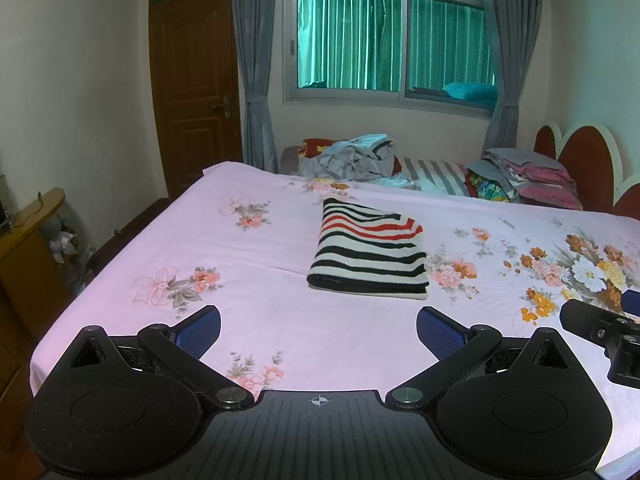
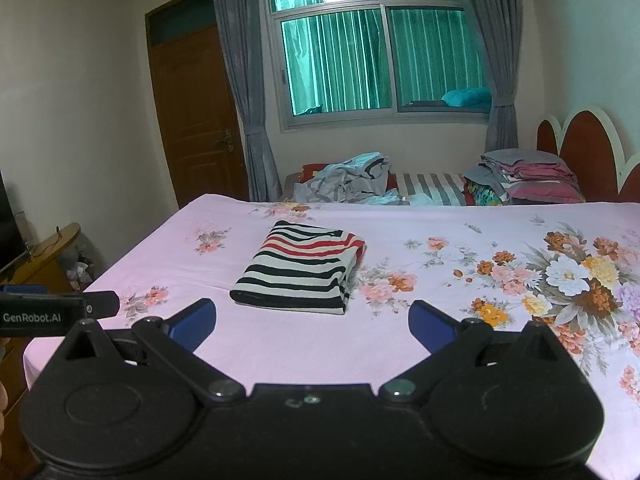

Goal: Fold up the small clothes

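Note:
A folded striped garment (image 1: 368,258), white with black and red stripes, lies flat on the pink floral bed sheet (image 1: 248,304); it also shows in the right wrist view (image 2: 300,270). My left gripper (image 1: 318,330) is open and empty, held above the sheet short of the garment. My right gripper (image 2: 312,322) is open and empty, also short of the garment. The right gripper's body shows at the left wrist view's right edge (image 1: 600,334). The left gripper's body shows at the right wrist view's left edge (image 2: 52,312).
A heap of unfolded clothes (image 1: 352,158) and a stack of folded bedding (image 1: 524,178) lie at the far side of the bed. A headboard (image 1: 584,160) stands at the right. A wooden cabinet (image 1: 28,248) and a door (image 1: 192,92) are at the left.

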Motion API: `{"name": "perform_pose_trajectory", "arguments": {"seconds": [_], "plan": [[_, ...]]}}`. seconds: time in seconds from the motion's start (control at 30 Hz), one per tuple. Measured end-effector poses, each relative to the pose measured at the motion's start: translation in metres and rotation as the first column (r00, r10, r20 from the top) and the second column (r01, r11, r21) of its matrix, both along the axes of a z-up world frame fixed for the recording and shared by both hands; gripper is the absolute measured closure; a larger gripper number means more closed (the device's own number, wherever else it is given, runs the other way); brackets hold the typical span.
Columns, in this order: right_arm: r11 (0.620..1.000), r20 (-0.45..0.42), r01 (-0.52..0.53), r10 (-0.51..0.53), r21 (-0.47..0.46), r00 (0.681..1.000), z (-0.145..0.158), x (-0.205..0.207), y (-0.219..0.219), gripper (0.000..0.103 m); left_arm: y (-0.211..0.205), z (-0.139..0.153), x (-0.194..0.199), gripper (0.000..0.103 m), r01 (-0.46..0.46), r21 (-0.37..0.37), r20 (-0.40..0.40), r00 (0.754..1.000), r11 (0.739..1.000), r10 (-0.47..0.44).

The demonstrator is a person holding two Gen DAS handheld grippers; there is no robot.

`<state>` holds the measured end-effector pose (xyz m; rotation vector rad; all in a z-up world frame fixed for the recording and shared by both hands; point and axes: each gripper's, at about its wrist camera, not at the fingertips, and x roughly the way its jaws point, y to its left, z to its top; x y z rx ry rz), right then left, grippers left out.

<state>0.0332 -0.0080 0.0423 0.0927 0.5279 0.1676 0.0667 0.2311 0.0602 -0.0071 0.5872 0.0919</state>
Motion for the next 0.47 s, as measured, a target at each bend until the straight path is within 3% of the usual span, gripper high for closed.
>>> {"name": "perform_pose_trajectory", "arguments": {"seconds": [0.33,0.47], "plan": [[1.000,-0.016,-0.002,0.003,0.004,1.000,-0.004,0.006,-0.003,0.000,-0.001,-0.004,0.003,0.000,0.021,-0.006,0.026,0.999,1.000,-0.021],[1.000,-0.036,0.005,-0.005,0.008,0.999,-0.011,0.015,-0.008,0.000,0.000,-0.009,0.020,0.000,0.007,-0.018,-0.003,1.000,1.000,-0.007]]}}
